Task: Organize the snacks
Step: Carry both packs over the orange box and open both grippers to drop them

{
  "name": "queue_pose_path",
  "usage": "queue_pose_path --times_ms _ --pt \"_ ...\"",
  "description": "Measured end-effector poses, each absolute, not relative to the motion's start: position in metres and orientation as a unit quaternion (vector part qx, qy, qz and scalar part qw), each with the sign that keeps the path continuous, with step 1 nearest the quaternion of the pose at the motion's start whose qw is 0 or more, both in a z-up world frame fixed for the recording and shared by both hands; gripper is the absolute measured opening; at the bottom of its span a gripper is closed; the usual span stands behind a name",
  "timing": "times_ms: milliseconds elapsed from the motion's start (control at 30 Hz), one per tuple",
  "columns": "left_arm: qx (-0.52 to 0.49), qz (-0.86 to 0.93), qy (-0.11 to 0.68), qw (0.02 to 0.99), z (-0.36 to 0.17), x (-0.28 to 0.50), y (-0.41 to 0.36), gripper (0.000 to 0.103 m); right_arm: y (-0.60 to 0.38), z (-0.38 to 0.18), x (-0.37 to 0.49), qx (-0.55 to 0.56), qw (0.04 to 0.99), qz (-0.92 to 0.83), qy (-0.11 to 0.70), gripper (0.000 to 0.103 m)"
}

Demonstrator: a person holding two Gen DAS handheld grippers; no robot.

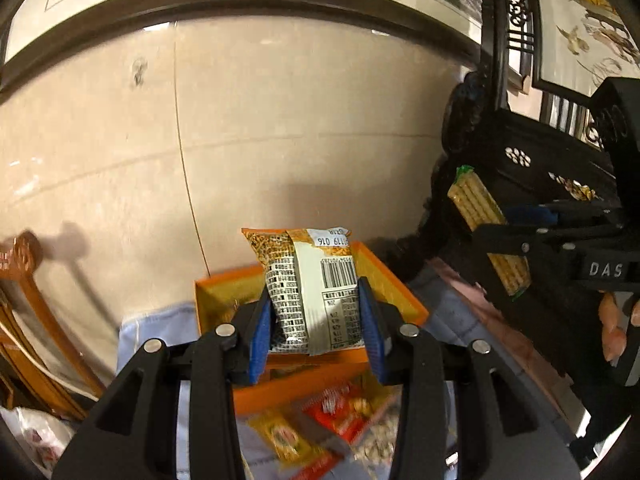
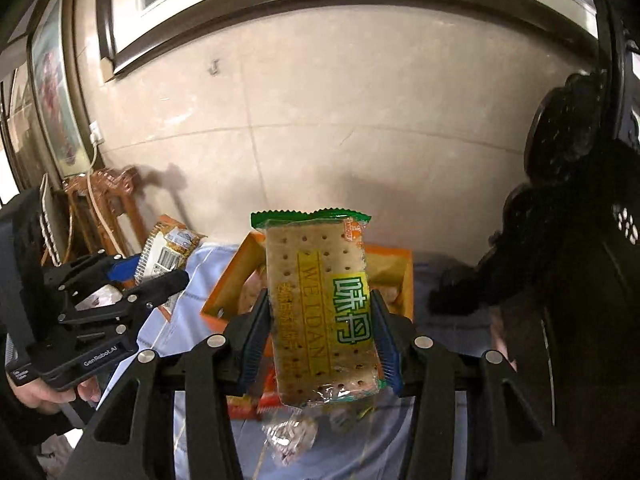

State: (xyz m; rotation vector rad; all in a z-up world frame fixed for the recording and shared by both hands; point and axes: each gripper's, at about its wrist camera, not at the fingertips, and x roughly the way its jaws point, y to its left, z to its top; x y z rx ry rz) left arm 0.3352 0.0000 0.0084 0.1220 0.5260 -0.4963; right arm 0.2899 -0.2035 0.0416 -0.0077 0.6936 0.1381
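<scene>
My left gripper (image 1: 316, 320) is shut on an orange and white snack packet (image 1: 310, 284) with a barcode, held upright above an orange box (image 1: 400, 288) on the blue-clothed table. The packet also shows in the right wrist view (image 2: 168, 252), in the left gripper (image 2: 160, 276). My right gripper (image 2: 322, 336) is shut on a green-edged cracker pack (image 2: 322, 304), held upright above the orange box (image 2: 224, 288). In the left wrist view the cracker pack (image 1: 486, 236) and right gripper (image 1: 500, 232) are at the right.
Loose red and yellow snack packets (image 1: 332, 420) lie on the blue cloth (image 1: 160, 328) in front of the box. A tiled wall (image 1: 280, 140) stands behind. Dark carved furniture (image 1: 540, 160) is at the right, a wooden chair (image 1: 32, 304) at the left.
</scene>
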Motion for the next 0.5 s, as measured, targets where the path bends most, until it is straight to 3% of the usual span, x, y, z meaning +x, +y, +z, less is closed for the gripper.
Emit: queue_pose_path --times_ms 200,233,267,300,333,500 --pt "0.062 -0.23 0.25 0.939 0.021 0.374 -0.018 0.039 -0.209 0.052 0.334 0.001 0.942 0.064 0.329 0.049" --pt "0.062 -0.228 0.252 0.939 0.02 0.381 -0.021 0.045 -0.209 0.052 0.342 0.0 0.943 0.064 0.326 0.051" --pt "0.063 -0.225 0.256 0.938 0.016 0.393 -0.027 0.074 -0.21 0.05 0.351 -0.003 0.943 0.065 0.326 0.072" --pt "0.06 -0.222 0.26 0.938 0.011 0.404 -0.031 0.099 -0.21 0.046 0.362 -0.01 0.941 0.055 0.333 0.085" --pt "0.06 -0.213 0.263 0.939 0.003 0.413 -0.034 0.099 -0.208 0.04 0.373 -0.023 0.94 0.029 0.339 0.096" --pt "0.059 -0.2 0.309 0.928 -0.041 0.424 -0.025 0.099 -0.213 -0.009 0.371 -0.021 0.922 0.016 0.385 0.096"
